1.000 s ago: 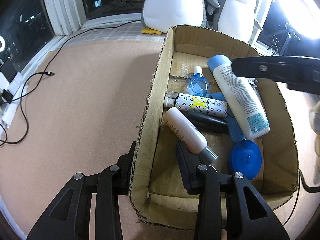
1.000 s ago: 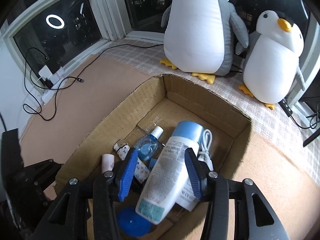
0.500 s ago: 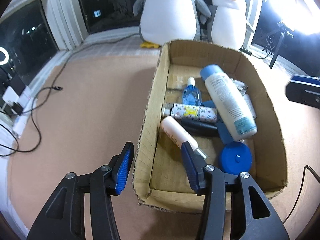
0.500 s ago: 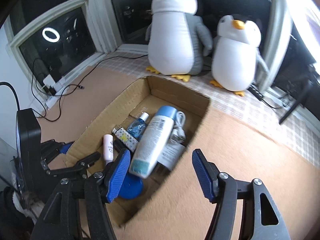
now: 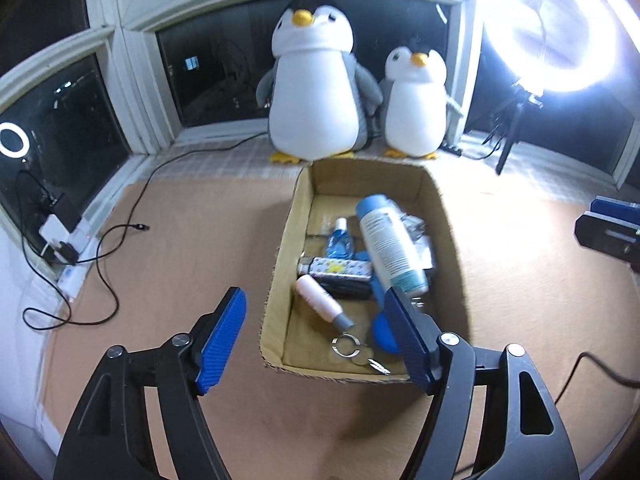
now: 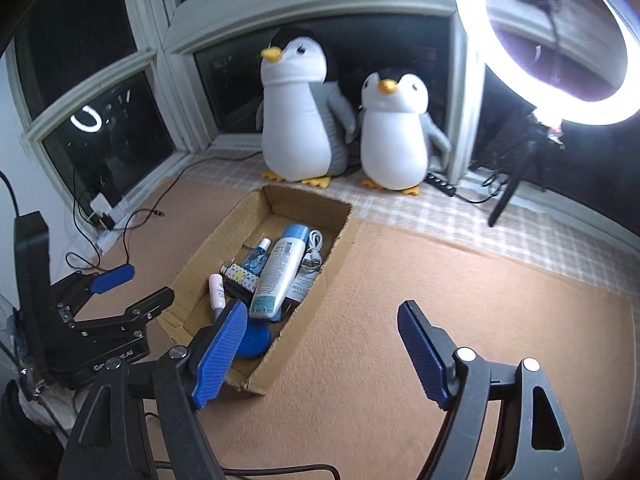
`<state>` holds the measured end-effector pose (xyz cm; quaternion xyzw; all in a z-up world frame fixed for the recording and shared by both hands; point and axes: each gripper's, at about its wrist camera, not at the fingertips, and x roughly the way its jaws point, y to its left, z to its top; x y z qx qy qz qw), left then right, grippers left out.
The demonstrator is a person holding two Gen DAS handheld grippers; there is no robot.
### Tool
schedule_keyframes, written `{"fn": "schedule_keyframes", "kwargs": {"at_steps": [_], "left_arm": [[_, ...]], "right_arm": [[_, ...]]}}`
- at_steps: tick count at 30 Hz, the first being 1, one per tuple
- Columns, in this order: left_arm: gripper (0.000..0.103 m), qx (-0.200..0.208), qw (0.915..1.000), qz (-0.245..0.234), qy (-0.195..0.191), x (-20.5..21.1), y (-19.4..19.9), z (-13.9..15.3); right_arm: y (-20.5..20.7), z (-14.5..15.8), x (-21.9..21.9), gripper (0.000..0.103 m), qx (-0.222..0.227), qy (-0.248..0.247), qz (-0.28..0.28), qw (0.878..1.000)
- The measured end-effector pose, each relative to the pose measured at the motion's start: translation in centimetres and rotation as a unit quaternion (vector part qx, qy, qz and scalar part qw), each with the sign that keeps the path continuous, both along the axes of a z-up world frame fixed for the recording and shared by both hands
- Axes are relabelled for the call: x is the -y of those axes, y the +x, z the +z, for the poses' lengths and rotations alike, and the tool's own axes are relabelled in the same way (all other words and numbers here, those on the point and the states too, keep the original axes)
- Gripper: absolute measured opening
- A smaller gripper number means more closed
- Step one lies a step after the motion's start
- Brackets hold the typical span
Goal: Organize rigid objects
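So: surface is a tan felt-like mat (image 6: 420, 300), with a checked cloth strip (image 6: 460, 216) along the far edge under a bay window (image 5: 224, 80); dark outside. Two plush penguins on the sill side, big one (image 5: 316, 92) left, small one (image 5: 416, 108) right, just beside each other. Lit ring light (image 6: 560, 40) on a tripod at right; its reflection shows in the left pane. Black cables and a white charger block (image 5: 52, 228) lie at the mat's left edge.

Cardboard box (image 5: 288, 240) sits mid-mat, open top, just in front of the penguins. Inside: big white bottle w/ blue cap (image 5: 390, 248) lying across the other stuff, small blue bottle (image 5: 340, 240), patterned tube w/ yellow mark (image 5: 336, 267), pink-white tube w/ grey cap (image 5: 320, 300), blue round lid (image 6: 254, 340), key ring (image 5: 346, 346), white cable (image 6: 314, 248).

Writing: bottle label has text, too small to read. "FCC" on a white label (image 6: 300, 284) by the cable.

Left gripper (image 5: 316, 338): jaws wide open, empty, near end of the box. Right gripper (image 6: 320, 350): wide open, empty, over bare mat beside the box.
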<state>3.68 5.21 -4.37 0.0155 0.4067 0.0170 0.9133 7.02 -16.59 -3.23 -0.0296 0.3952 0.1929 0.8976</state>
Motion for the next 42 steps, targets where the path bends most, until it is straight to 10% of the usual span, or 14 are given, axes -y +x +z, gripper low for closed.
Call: {"fn": "schedule_keyframes", "kwargs": {"at_steps": [14,42], "left_arm": [[0.081,0.031,0.9995,-0.007,-0.004,1.6,-3.9,4.6],[0.083,0.022,0.9997,-0.011,-0.007,2.5,-4.9,4.5]], "right_arm": [[-5.5,3.0,2.1,0.09,0.051,0.005,-0.054,0.997],[-7.1,2.5,2.6,0.09,0.069,-0.025,-0.077,0.994]]}}
